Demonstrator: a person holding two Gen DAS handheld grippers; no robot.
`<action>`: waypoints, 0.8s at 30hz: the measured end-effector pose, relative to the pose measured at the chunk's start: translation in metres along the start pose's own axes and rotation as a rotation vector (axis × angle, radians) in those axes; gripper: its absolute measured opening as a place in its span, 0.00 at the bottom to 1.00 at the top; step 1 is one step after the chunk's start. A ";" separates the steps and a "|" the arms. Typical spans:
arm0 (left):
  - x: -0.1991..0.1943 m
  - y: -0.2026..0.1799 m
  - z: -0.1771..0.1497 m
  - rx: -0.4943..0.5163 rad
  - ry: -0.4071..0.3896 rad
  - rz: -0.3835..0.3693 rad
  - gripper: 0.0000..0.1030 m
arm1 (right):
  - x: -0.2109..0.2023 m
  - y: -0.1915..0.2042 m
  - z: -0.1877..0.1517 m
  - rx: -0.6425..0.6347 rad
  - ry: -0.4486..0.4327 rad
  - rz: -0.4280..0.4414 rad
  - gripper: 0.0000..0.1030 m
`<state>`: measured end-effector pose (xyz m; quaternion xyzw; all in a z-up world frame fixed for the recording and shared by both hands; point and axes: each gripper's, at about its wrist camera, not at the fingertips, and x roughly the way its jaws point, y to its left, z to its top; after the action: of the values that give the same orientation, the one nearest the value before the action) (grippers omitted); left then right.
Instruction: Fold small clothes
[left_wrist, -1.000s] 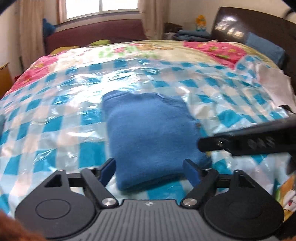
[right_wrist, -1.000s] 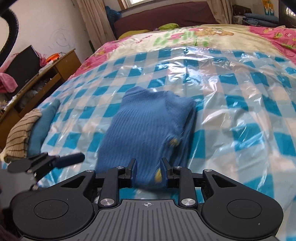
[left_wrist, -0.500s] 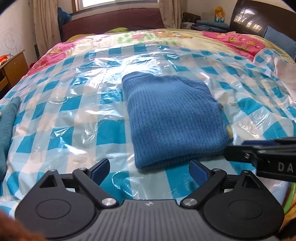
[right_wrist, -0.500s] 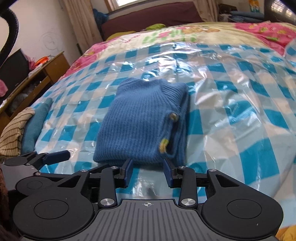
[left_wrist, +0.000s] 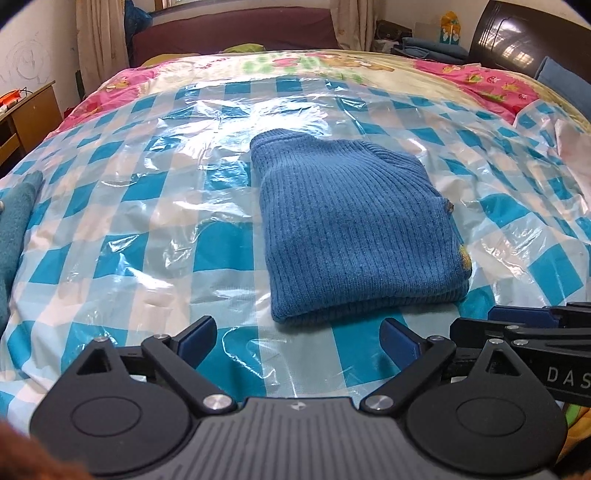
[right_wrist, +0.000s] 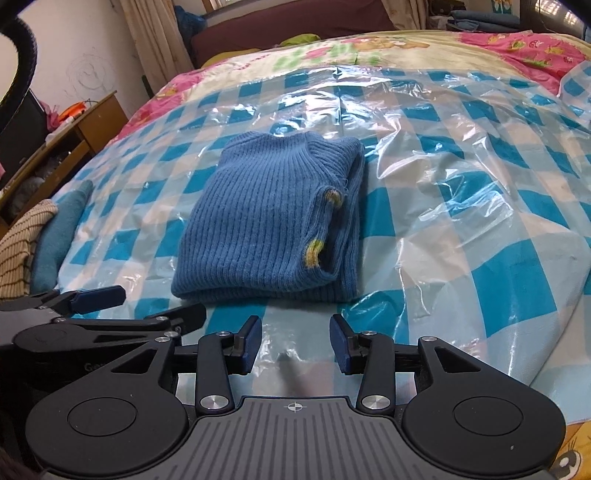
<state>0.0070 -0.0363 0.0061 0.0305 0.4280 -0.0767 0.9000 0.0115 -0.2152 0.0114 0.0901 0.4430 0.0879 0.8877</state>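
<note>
Blue sweater (left_wrist: 354, 229) lies folded on plastic sheet (left_wrist: 166, 206), released. We pull left gripper (left_wrist: 297, 334) and right gripper (right_wrist: 295, 341) back from its near hem, jaws spread, empty. Fold looks finished.

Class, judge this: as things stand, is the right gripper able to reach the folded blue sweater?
Probably yes. The right gripper is open, facing the blue sweater, with only bare plastic sheet between them.
</note>
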 end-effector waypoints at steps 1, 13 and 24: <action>0.000 0.000 0.000 -0.002 0.004 0.002 0.96 | 0.000 0.000 0.000 0.000 0.002 -0.002 0.39; 0.000 -0.001 -0.004 0.003 0.043 0.035 0.96 | 0.002 0.001 -0.007 0.014 0.018 -0.011 0.39; 0.001 0.000 -0.006 -0.008 0.060 0.026 0.96 | 0.002 0.001 -0.010 0.021 0.019 -0.013 0.39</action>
<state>0.0034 -0.0354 0.0014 0.0345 0.4547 -0.0623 0.8878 0.0043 -0.2131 0.0038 0.0955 0.4527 0.0783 0.8831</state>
